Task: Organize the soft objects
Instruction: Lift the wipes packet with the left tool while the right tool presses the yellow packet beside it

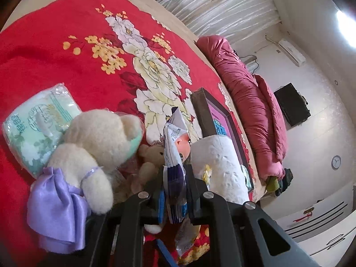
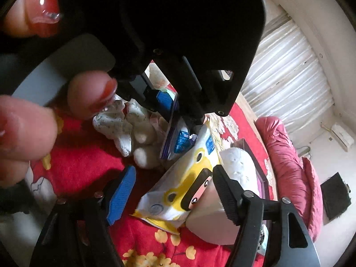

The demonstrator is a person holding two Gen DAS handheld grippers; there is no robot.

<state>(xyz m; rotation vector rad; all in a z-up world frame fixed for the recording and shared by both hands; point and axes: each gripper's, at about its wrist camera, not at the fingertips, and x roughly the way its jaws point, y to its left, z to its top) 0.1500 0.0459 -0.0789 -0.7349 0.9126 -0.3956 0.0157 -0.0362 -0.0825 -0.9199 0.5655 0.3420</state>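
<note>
We had the left gripper (image 1: 174, 197) clenched on a purple-and-white wipes pouch (image 1: 175, 155), its pads pinching the lower part of the pack while the printed top stood up between the fingers. The right gripper (image 2: 171, 191) hung released, its jaws wide apart over a yellow-and-white tissue pack (image 2: 184, 178) that lay tilted on the red floral blanket (image 1: 66, 44); neither pad seemed to touch it.

The soft things sat crowded toward the blanket's near edge. A cream teddy bear (image 1: 95, 142) in a lilac satin dress lay against a green tissue packet (image 1: 37, 124), a smaller tan plush (image 1: 151, 155) was tucked just beside the pouch, and a white paper roll (image 1: 215, 155) leaned by a dark framed box (image 1: 213, 115) toward the right edge. Beyond that edge a maroon quilt (image 1: 251, 93) was rolled up.

We judged the slip risk highest with the pouch: the film is slick and the hold was low on the pack, so a quick swing could let it slide or fold over. The two tools were also very near each other in the right wrist view, with the left tool's body just above the right one's open jaws, so closing on the tissue pack could knock the pouch or catch the plush. A tilted pack gripped at a corner might crumple or twist out.
</note>
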